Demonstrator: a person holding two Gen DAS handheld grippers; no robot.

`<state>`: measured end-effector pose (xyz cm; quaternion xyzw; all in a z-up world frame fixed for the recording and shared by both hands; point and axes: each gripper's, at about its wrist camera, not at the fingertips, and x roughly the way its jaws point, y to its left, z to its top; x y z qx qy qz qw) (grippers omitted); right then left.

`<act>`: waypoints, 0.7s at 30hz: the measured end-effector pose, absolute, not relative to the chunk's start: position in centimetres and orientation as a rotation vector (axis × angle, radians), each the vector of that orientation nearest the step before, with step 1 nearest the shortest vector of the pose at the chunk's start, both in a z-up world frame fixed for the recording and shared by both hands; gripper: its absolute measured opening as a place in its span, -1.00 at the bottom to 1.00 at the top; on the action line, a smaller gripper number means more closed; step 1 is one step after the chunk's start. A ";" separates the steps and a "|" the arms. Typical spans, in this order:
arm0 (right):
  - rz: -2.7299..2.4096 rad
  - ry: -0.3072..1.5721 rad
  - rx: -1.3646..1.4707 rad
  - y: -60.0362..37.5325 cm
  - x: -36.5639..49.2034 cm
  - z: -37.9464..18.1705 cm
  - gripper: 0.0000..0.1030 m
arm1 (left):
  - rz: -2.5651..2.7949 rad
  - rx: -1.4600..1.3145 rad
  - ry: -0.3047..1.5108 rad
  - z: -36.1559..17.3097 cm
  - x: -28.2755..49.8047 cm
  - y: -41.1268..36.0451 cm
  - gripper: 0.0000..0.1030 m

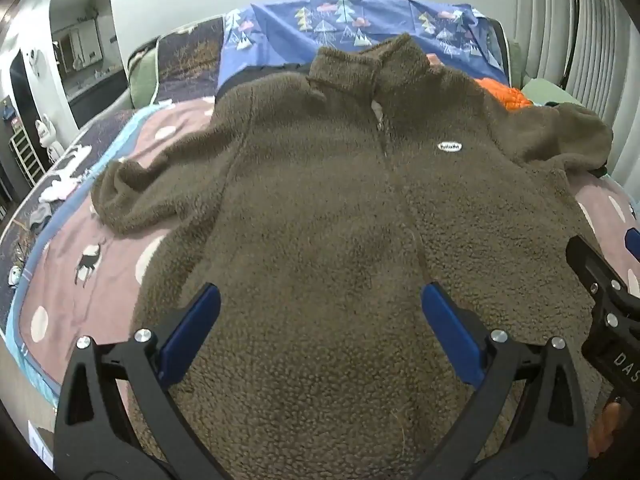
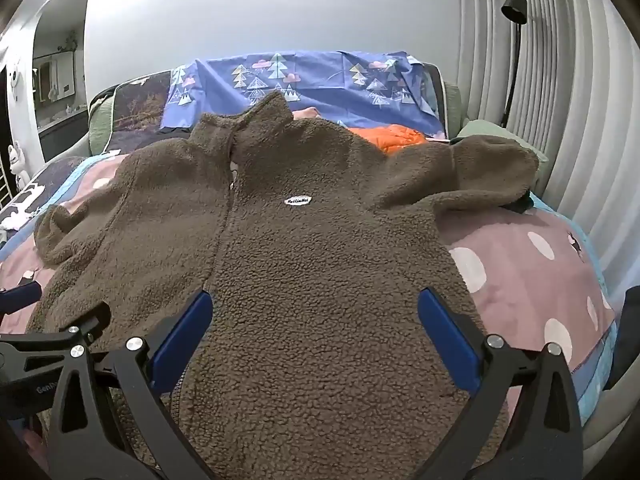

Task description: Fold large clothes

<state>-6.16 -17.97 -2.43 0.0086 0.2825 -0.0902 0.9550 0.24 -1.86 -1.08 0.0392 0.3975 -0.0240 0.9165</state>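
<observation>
On the bed [image 1: 92,304], the brown fleece jacket [image 1: 320,208] lies spread flat, front side up, collar [image 1: 360,68] toward the far blue tree-print cover [image 1: 360,20]. Its white chest label [image 2: 298,200] sits beside the centre zip line. One sleeve [image 1: 132,192] extends left over the pink dotted bedspread; the other sleeve [image 2: 480,168] extends right, its cuff close to the bed edge beside the pleated curtain [image 2: 580,120]. An orange garment [image 2: 400,138] lies beyond the right shoulder. Bare bedspread remains on both sides of the jacket body. The left gripper [image 1: 320,316] hovers over the lower left half of the jacket, jaws spread wide, nothing between them. The right gripper [image 2: 314,320] hovers over the lower right half, jaws likewise spread wide and empty. Both grippers stand side by side, near each other.
</observation>
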 end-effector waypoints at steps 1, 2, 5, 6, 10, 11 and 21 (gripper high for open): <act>-0.181 0.577 0.018 -17.9 -6.1 -2.5 0.97 | -0.052 0.081 0.825 -1.3 0.3 -2.0 0.96; -0.178 0.580 0.020 -17.9 -6.0 -2.6 0.97 | -0.052 0.082 0.826 -1.2 0.3 -2.0 0.96; -0.175 0.586 0.025 -17.9 -5.8 -2.9 0.97 | -0.053 0.077 0.832 -1.5 0.5 -1.9 0.96; -0.174 0.589 0.027 -17.8 -5.7 -3.0 0.97 | -0.054 0.073 0.836 -1.6 0.5 -1.8 0.96; -0.175 0.599 0.030 -17.6 -5.3 -3.2 0.97 | -0.058 0.049 0.856 -2.0 0.9 -1.5 0.96; -0.176 0.601 0.028 -17.5 -5.2 -3.2 0.97 | -0.059 0.045 0.859 -2.1 0.9 -1.3 0.96; -0.173 0.606 0.026 -17.3 -4.8 -3.5 0.97 | -0.065 0.024 0.866 -2.5 1.2 -0.5 0.96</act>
